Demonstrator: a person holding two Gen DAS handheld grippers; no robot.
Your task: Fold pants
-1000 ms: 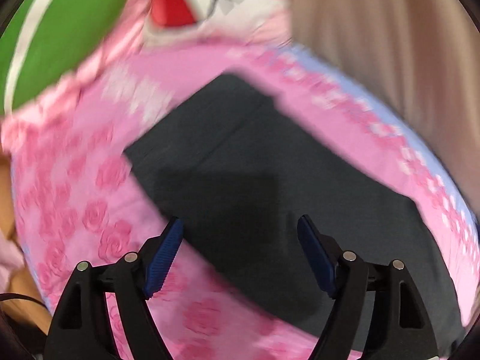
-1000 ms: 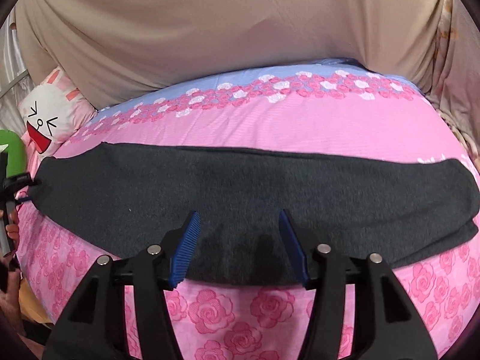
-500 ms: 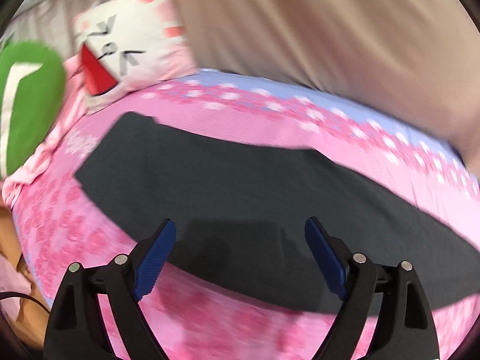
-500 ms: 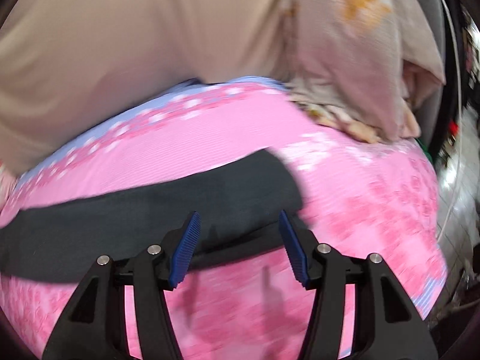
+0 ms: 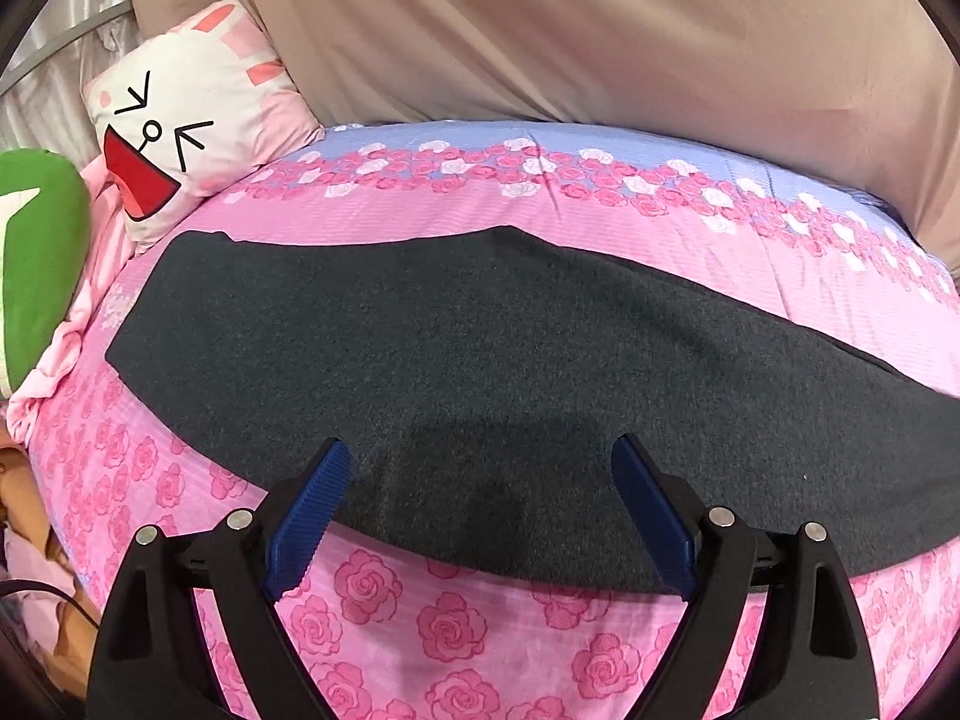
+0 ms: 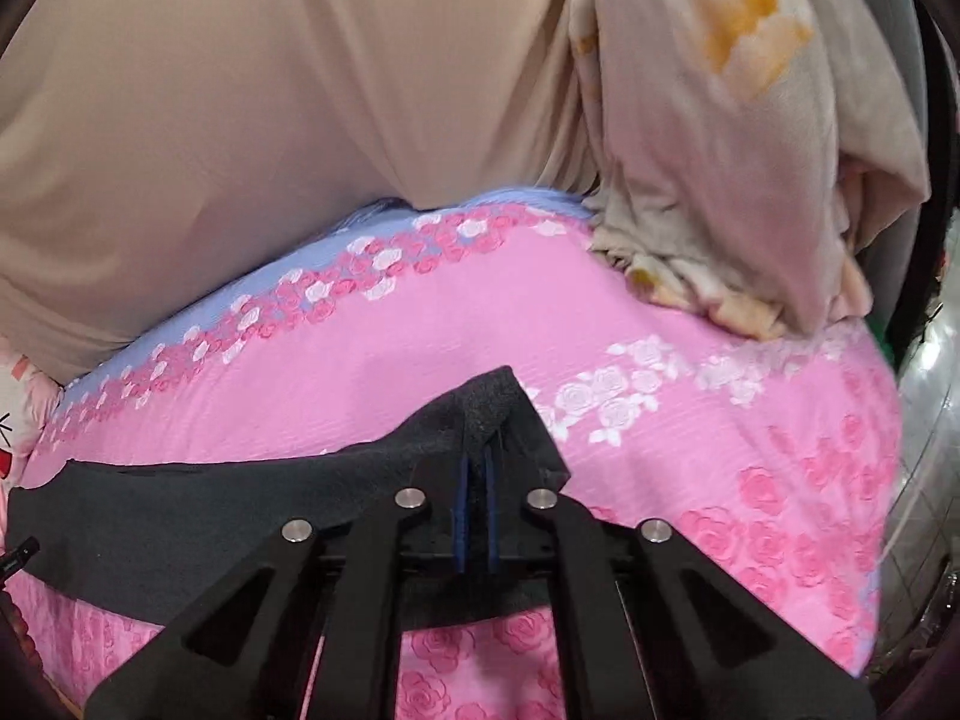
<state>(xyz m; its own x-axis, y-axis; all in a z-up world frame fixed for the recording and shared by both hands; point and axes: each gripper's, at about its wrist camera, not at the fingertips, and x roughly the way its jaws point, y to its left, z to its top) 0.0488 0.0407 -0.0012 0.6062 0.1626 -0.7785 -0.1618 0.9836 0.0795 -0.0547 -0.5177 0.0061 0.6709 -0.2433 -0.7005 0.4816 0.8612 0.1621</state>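
Observation:
Dark grey pants lie stretched out in a long band across the pink rose bedsheet. My left gripper hovers over their near edge towards the left end, jaws wide open, blue pads clear of the cloth. In the right wrist view my right gripper is shut on the right end of the pants. The cloth bunches into a raised peak just beyond the closed pads.
A white rabbit-face pillow and a green cushion sit at the bed's left end. A beige cloth hangs behind the bed. A crumpled cream blanket lies at the right end, beside the bed's right edge.
The right gripper travelled to the right end of the pants and closed on the cloth. The left gripper rolled level and shifted along the pants, opening a little wider.

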